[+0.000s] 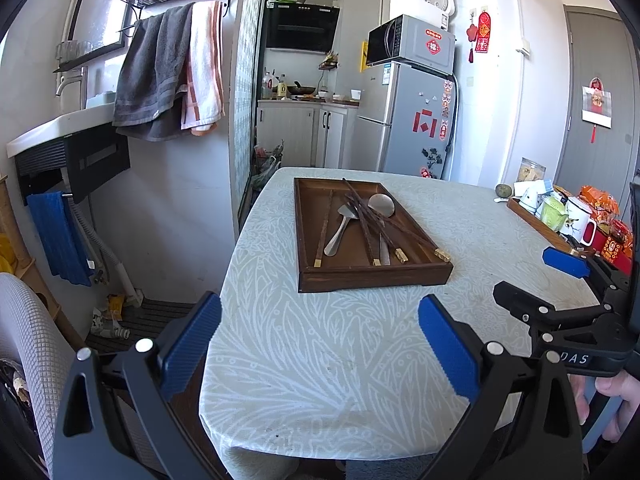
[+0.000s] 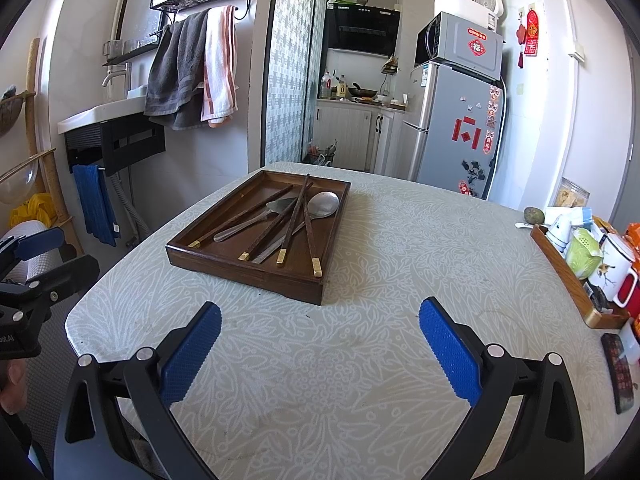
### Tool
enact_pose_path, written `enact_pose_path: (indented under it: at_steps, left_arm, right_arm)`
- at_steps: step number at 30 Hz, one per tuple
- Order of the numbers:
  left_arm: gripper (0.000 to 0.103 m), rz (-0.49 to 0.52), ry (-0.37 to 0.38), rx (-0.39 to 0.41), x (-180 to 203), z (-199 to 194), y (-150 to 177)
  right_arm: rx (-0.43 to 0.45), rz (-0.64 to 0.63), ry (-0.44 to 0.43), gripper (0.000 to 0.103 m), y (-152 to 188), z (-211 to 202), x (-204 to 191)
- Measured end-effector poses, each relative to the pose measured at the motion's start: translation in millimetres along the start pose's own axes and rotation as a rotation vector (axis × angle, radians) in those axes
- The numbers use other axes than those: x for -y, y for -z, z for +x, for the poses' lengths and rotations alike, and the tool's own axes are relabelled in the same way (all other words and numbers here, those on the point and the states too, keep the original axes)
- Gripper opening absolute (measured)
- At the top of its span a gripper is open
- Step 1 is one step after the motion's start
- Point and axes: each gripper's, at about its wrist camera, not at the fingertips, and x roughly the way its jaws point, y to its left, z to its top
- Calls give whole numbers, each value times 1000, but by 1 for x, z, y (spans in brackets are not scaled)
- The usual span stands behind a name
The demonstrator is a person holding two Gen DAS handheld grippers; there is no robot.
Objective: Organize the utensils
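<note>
Kitchen tabletop (image 2: pixel 380 320) holds a tray (image 2: pixel 240 268) with chopsticks (image 2: pixel 294 220) piled over spoons (image 2: pixel 324 204). Both my left claw (image 1: pixel 320 344) and right claw (image 2: pixel 320 344) are spread, holding nothing. Crossed sticks might roll or flip when I grab one.

Left gripper (image 1: pixel 319 344) wide open, blue pads (image 1: pixel 192 346) spread far apart, nothing between them, held low and pointing forward. Right gripper (image 2: pixel 320 350) same: wide open, empty, pads (image 2: pixel 450 350) well apart, level with the left and just to its right. Hand (image 1: pixel 612 404) wrapped round the right gripper's handle, fingers curled. Both grippers touching nothing.
</note>
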Motion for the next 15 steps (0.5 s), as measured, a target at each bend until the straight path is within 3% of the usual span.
enact_pose_path:
  at_steps: [15]
  left_arm:
    - [100,0,4,-1,0,0,0]
  right_arm:
    - [2,0,0,100,-1,-2,1]
